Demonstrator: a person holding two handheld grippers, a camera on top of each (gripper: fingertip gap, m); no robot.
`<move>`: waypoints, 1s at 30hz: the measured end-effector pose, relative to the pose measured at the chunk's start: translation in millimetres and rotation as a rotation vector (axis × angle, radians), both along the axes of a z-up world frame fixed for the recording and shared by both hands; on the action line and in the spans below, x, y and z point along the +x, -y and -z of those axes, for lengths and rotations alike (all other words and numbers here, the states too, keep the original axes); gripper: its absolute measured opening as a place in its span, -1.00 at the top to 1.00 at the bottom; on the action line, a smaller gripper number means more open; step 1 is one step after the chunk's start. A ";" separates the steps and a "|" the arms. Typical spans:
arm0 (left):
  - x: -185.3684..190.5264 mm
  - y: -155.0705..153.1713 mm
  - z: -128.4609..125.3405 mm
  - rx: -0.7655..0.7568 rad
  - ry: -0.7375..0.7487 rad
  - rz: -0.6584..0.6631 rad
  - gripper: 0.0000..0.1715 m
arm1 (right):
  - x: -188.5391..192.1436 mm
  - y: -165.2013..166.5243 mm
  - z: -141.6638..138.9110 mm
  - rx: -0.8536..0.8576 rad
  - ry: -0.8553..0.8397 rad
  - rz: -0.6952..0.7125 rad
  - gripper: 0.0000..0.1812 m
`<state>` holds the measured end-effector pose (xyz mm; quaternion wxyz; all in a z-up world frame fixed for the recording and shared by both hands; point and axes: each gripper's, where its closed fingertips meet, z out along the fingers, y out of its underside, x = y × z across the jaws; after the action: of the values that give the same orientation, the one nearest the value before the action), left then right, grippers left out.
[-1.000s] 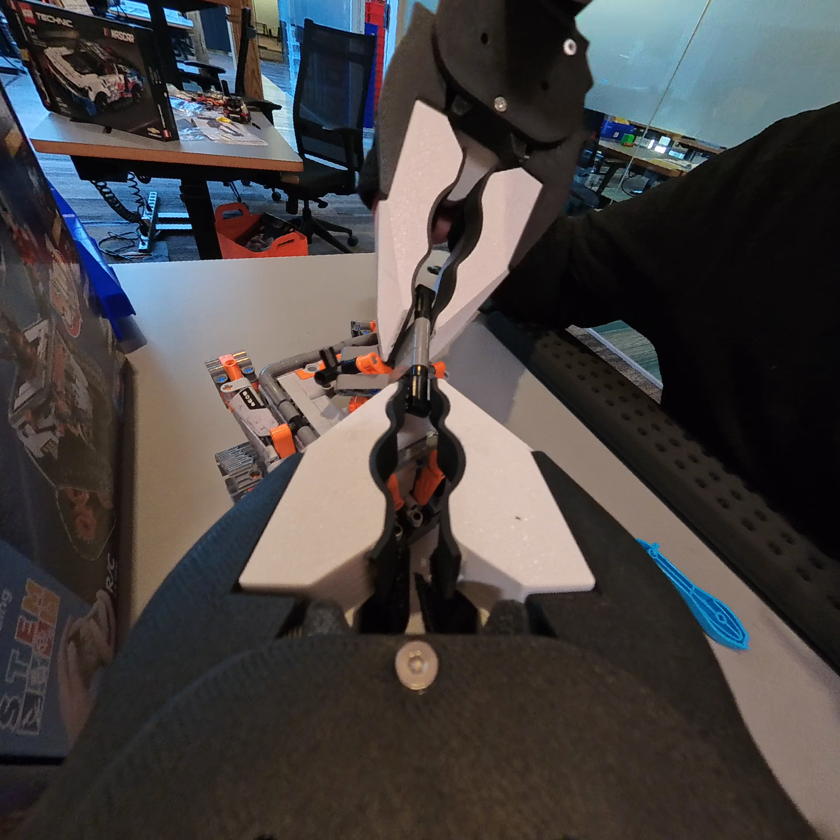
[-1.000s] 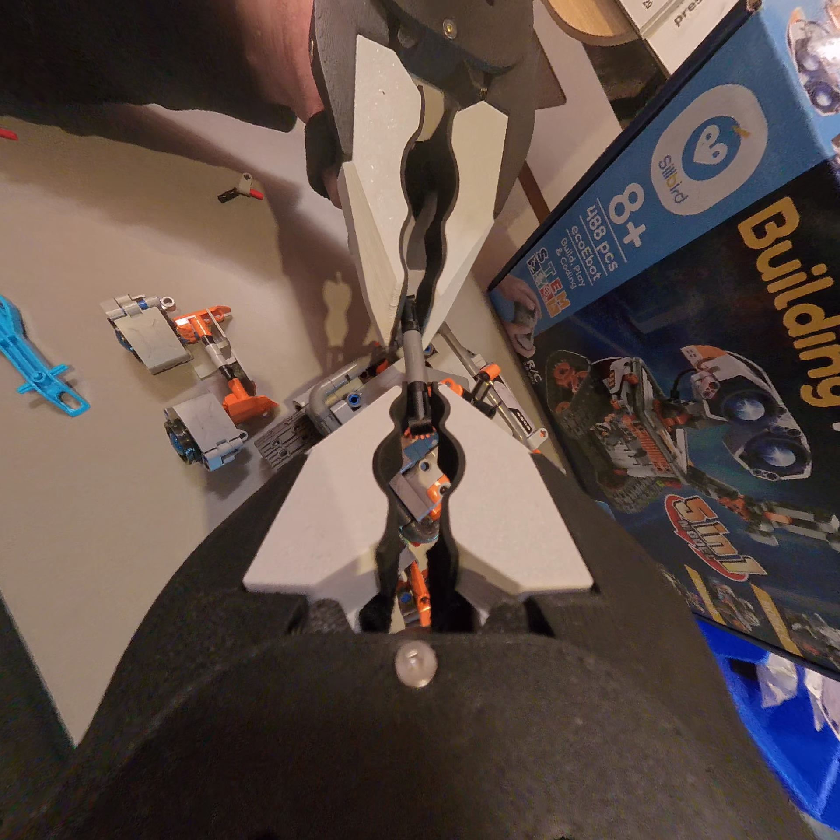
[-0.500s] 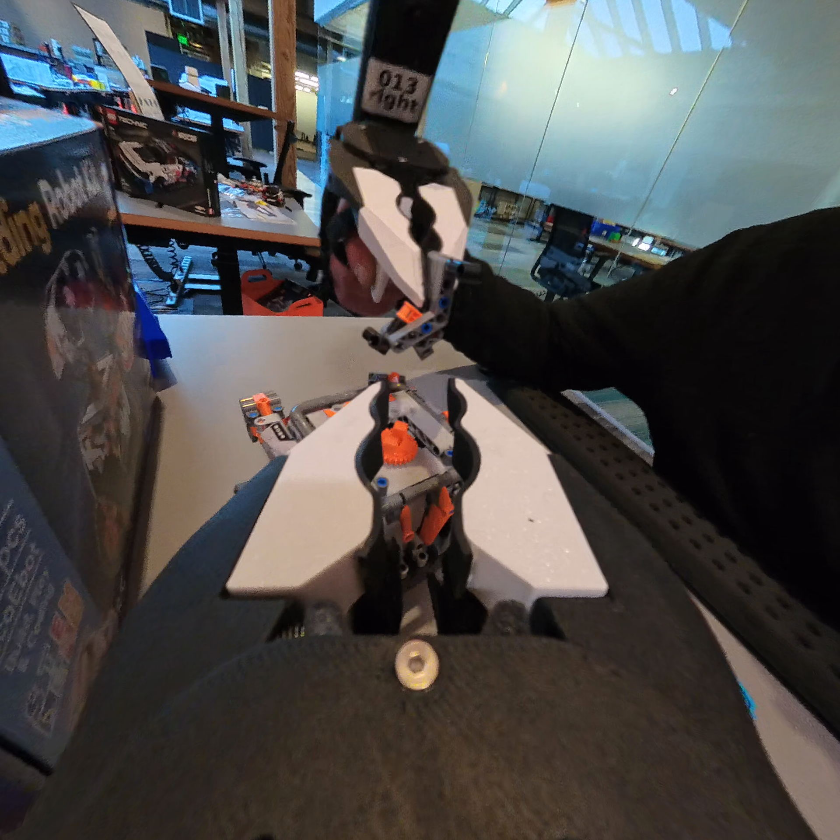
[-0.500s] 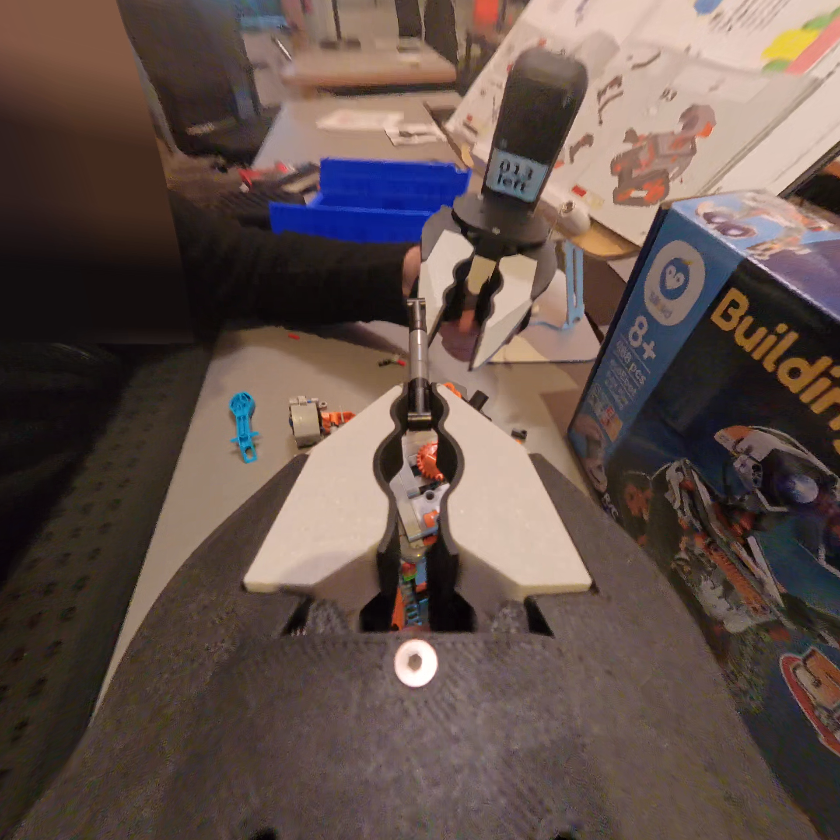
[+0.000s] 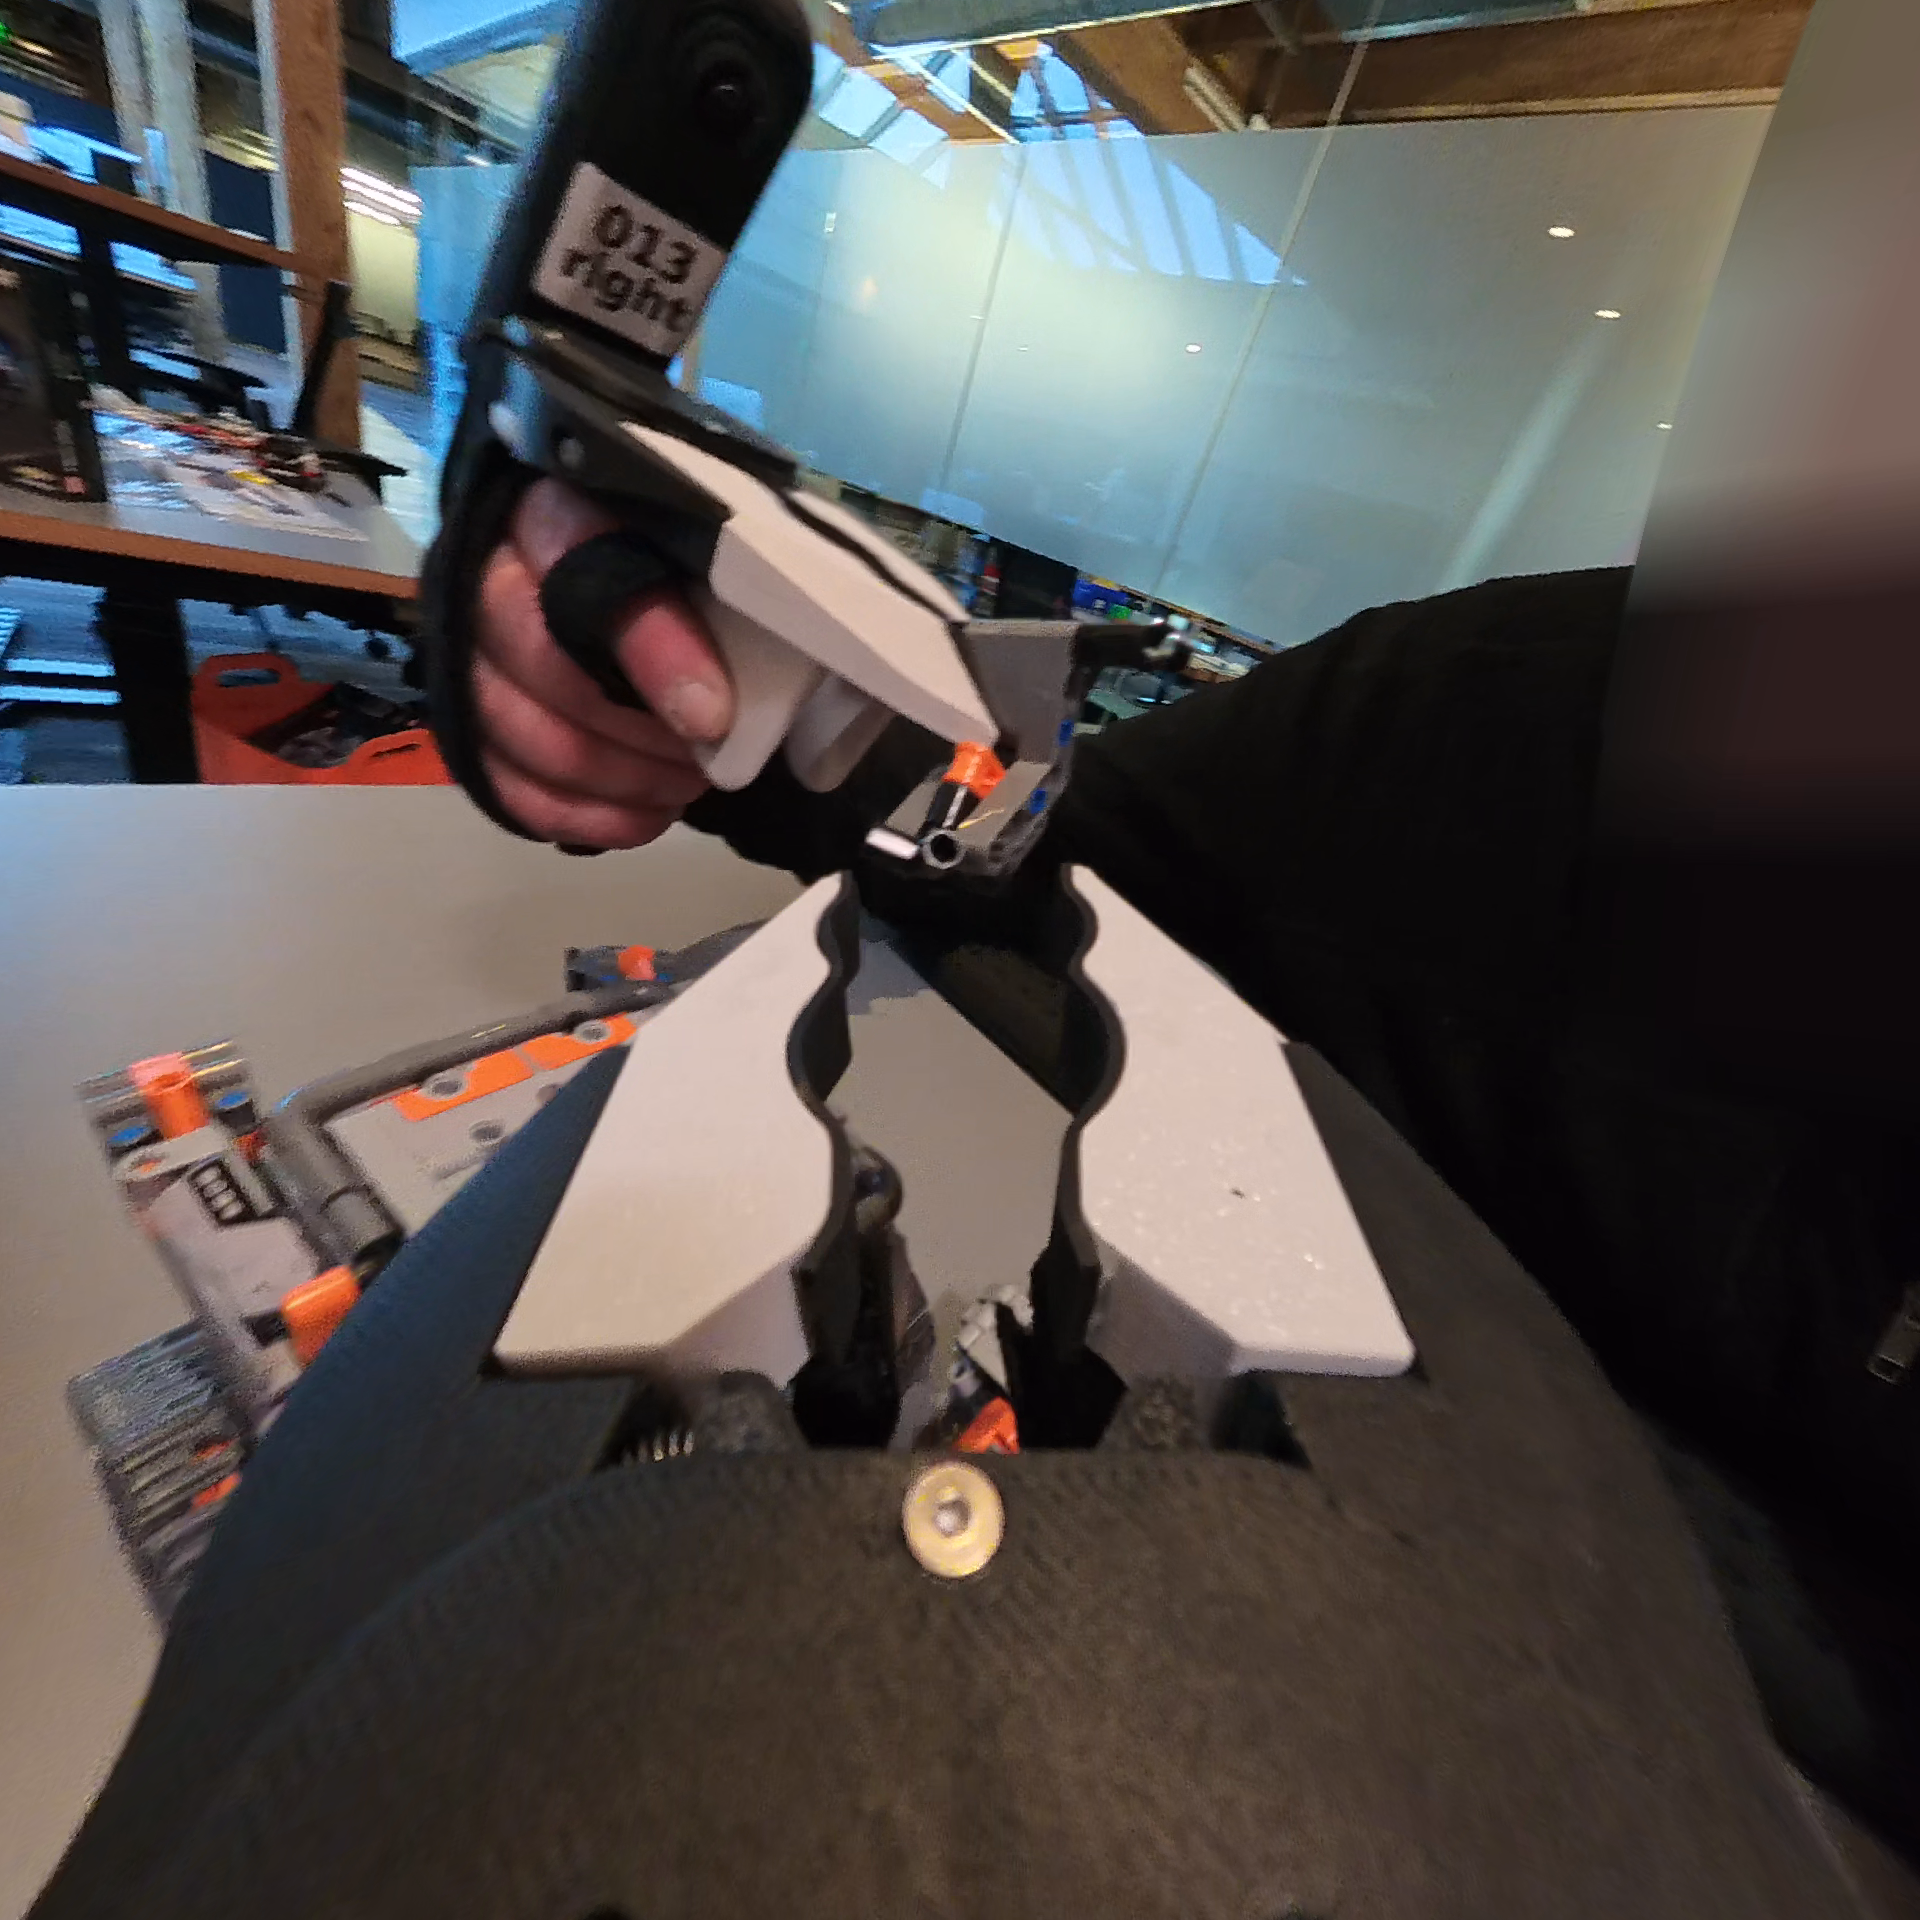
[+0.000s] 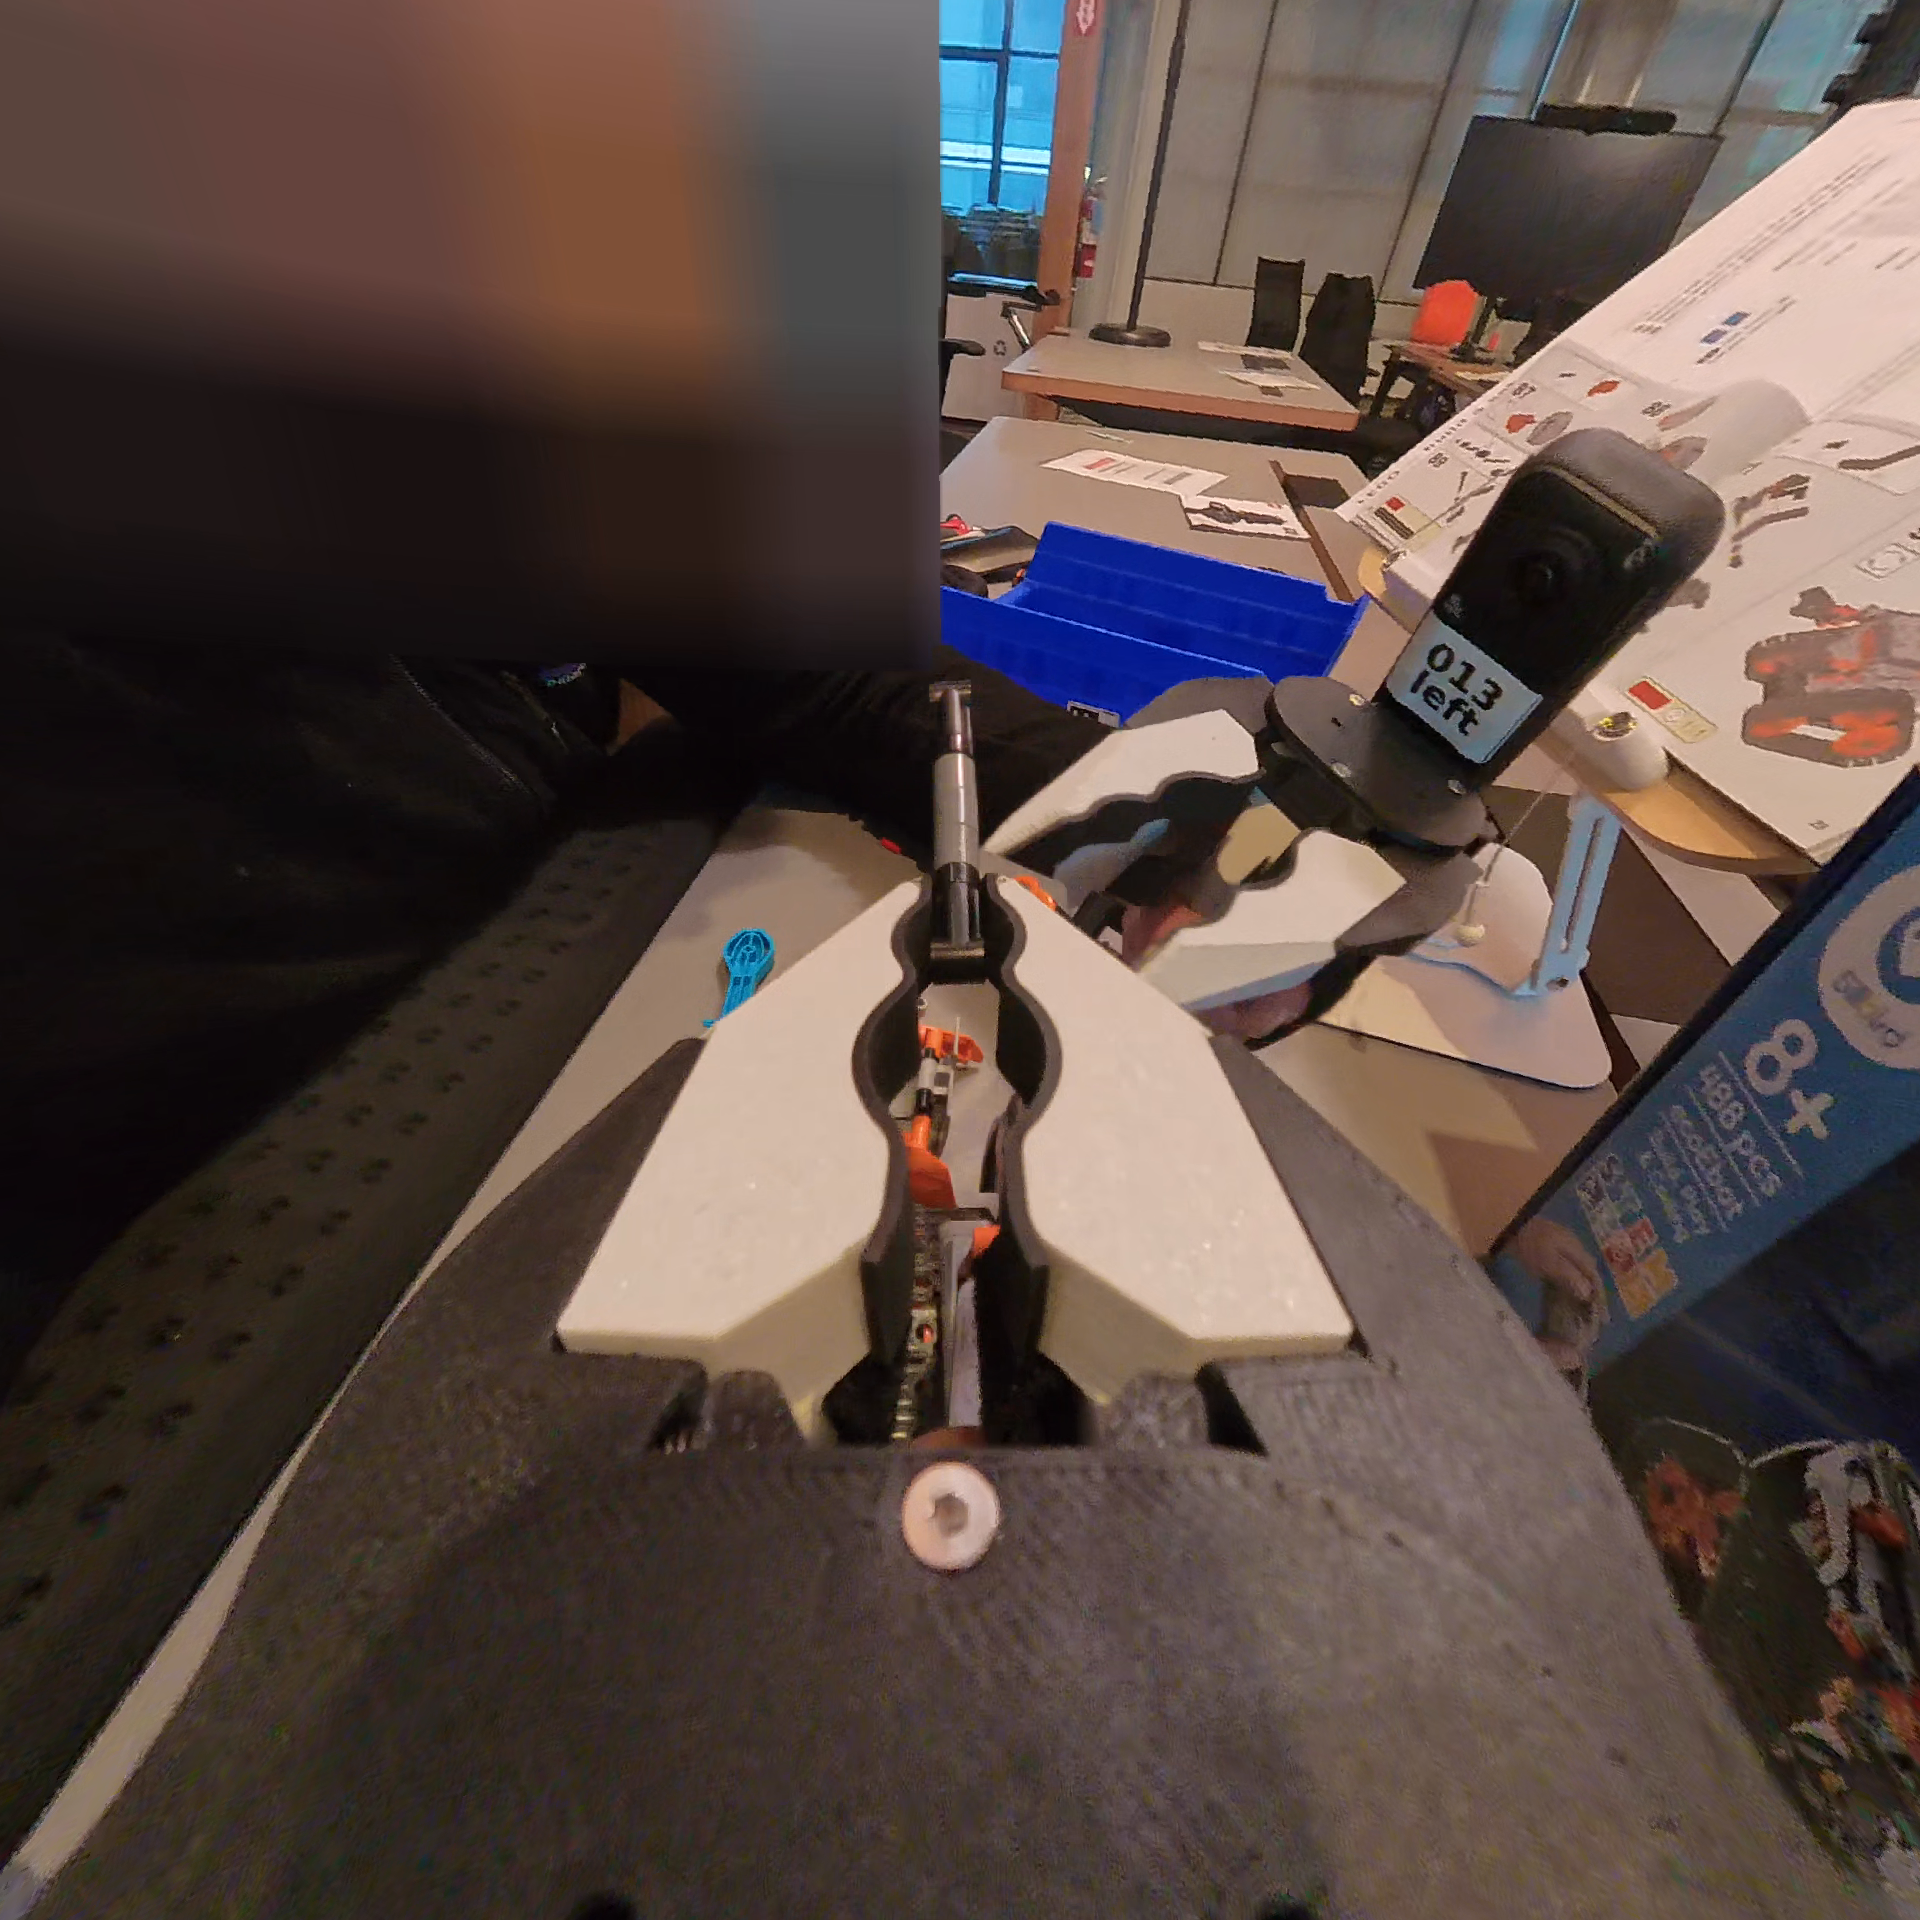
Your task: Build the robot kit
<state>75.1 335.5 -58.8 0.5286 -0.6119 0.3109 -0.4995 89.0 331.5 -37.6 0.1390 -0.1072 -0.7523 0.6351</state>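
My right gripper (image 6: 956, 899) is shut on a small grey and orange brick sub-assembly; its grey and black rod (image 6: 956, 800) sticks out past the tips. In the left wrist view the right gripper (image 5: 977, 681) hangs in the air in a person's hand, with the grey and orange piece (image 5: 1013, 727) in its tips. My left gripper (image 5: 958, 883) is open and empty just below that piece. It also shows in the right wrist view (image 6: 1081, 904), open, to the right of my tips. The larger grey and orange brick model (image 5: 312, 1195) lies on the table (image 5: 260, 894) at the lower left.
A blue plastic tool (image 6: 743, 971) lies on the table. A big toy box (image 6: 1766, 1091) stands at the right. A blue bin (image 6: 1143, 613) and an instruction sheet on a white stand (image 6: 1714, 468) are behind. A black perforated surface (image 6: 364, 1091) borders the table. A black sleeve (image 5: 1455, 883) crosses at right. My left and right fingertips are right by each other.
Both grippers have risen off the brick model. My right gripper has pulled away with the small rod piece. My left gripper has let go and opened wider.
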 end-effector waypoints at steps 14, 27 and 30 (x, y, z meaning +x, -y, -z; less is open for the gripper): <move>11.7 1.2 -4.8 -0.002 0.049 0.021 0.53 | 15.6 9.7 -3.9 -0.009 -0.013 -0.088 0.93; 28.7 14.6 -4.9 0.036 0.023 0.089 0.69 | 16.1 14.1 -4.2 0.004 -0.021 -0.088 0.93; 27.3 13.4 -6.9 0.057 0.018 0.065 0.70 | 14.4 12.3 -5.9 0.004 -0.025 -0.072 0.92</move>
<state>102.4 322.1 -51.9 0.5320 -0.5815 0.3401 -0.5130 103.4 319.2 -31.7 0.1254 -0.0719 -0.7551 0.6395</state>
